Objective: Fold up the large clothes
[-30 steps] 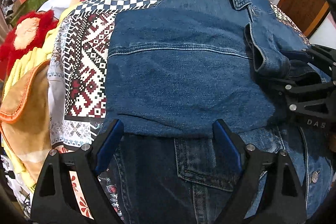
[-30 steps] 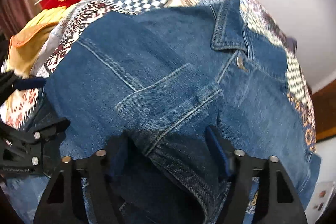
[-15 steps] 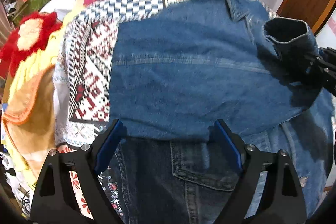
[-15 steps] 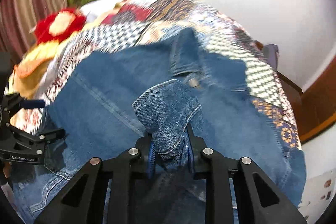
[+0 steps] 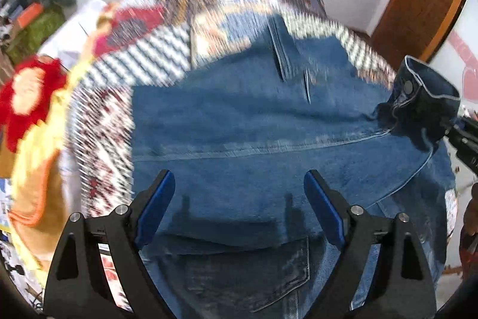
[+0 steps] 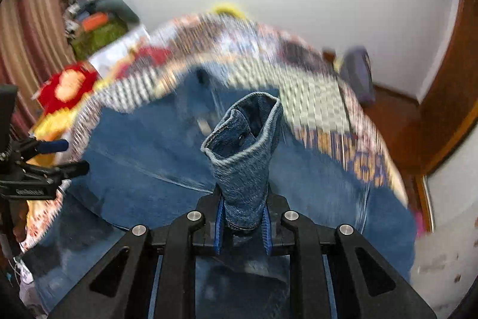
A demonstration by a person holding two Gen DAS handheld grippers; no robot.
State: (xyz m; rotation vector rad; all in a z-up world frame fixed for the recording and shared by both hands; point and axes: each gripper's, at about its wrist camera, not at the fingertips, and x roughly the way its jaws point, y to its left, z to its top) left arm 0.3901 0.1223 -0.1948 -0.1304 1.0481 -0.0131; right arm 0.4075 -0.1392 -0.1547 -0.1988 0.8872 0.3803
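The right hand-held gripper (image 6: 242,224), just closed, pinches the denim jacket's (image 5: 254,145) cuff (image 6: 243,139) (opening pointing up); the left hand-held gripper (image 5: 239,208) gapes empty over the jacket.

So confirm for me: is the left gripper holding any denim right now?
No, the left gripper stands open above the denim jacket, nothing between its fingers.

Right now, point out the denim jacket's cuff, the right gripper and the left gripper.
cuff (image 6: 245,139), right wrist view, on the outer denim below the snap.
right gripper (image 6: 243,226), right wrist view, midway between fingertips clamping the cuff.
left gripper (image 5: 239,208), left wrist view, midway between its spread fingertips.
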